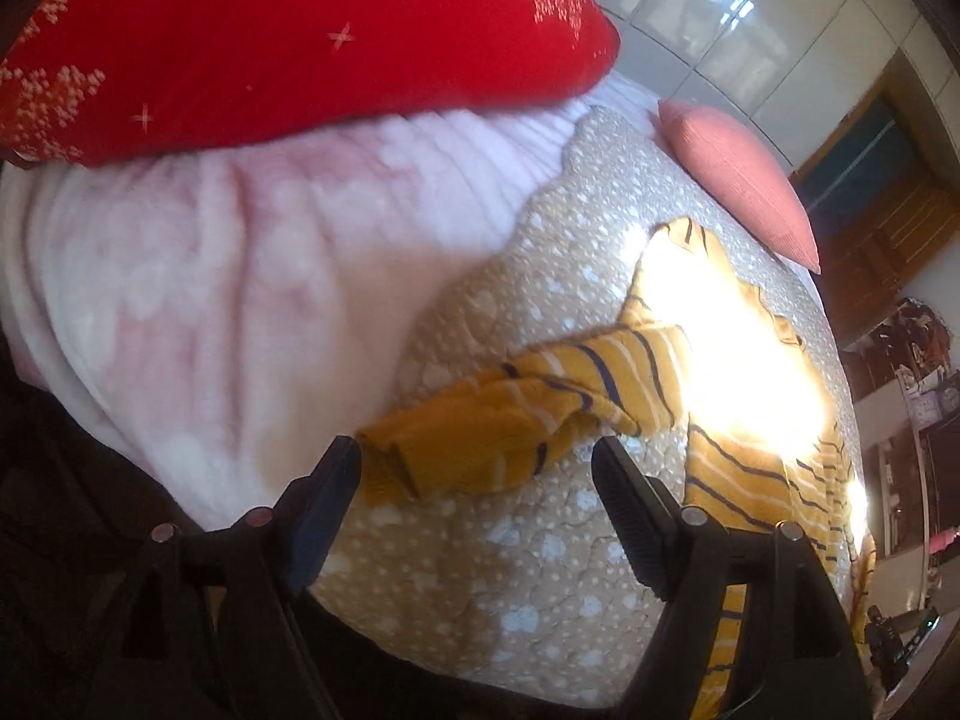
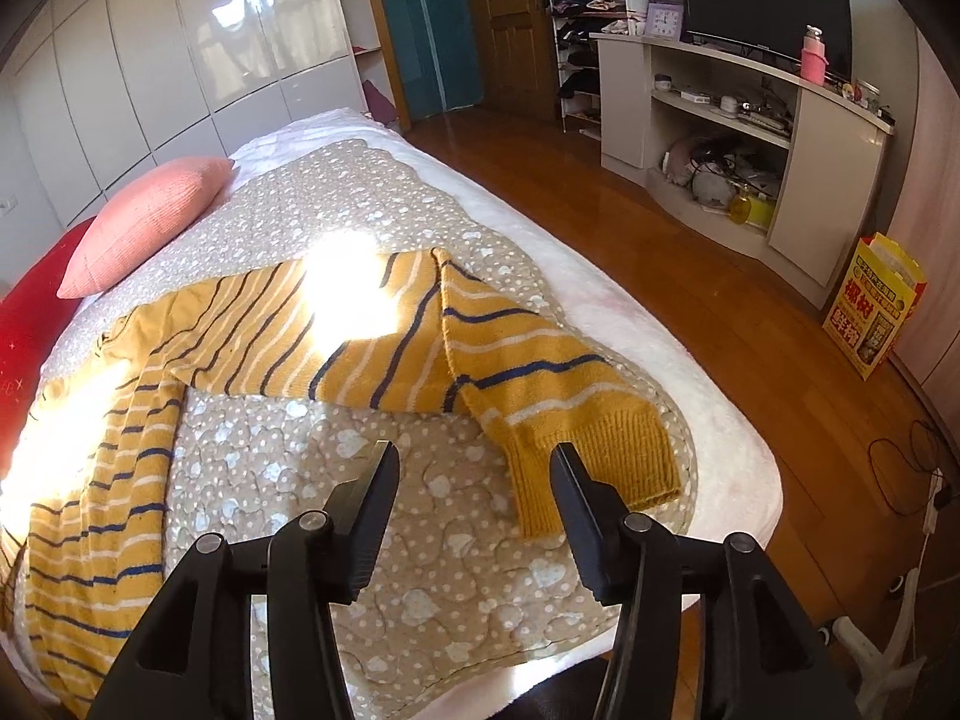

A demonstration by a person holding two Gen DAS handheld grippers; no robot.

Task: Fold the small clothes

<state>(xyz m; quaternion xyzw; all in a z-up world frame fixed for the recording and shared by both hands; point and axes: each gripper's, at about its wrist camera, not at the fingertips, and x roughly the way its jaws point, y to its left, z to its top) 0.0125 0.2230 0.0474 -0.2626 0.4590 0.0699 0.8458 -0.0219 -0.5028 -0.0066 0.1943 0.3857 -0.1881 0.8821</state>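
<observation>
Right wrist view: our sweater (image 2: 384, 348) lay unfolded mid-frame; both grippers, right (image 2: 474, 474) and left (image 1: 477, 468), gaped empty.

Left tongs (image 1: 477, 468) spread wide, sweater cuff (image 1: 420, 456) between.

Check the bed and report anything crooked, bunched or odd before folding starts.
The striped sweater isn't flat: one sleeve is crumpled and doubled over near the left tongs, the other sleeve angles toward the right tongs. A sun patch washes out its middle. No damage visible.
</observation>
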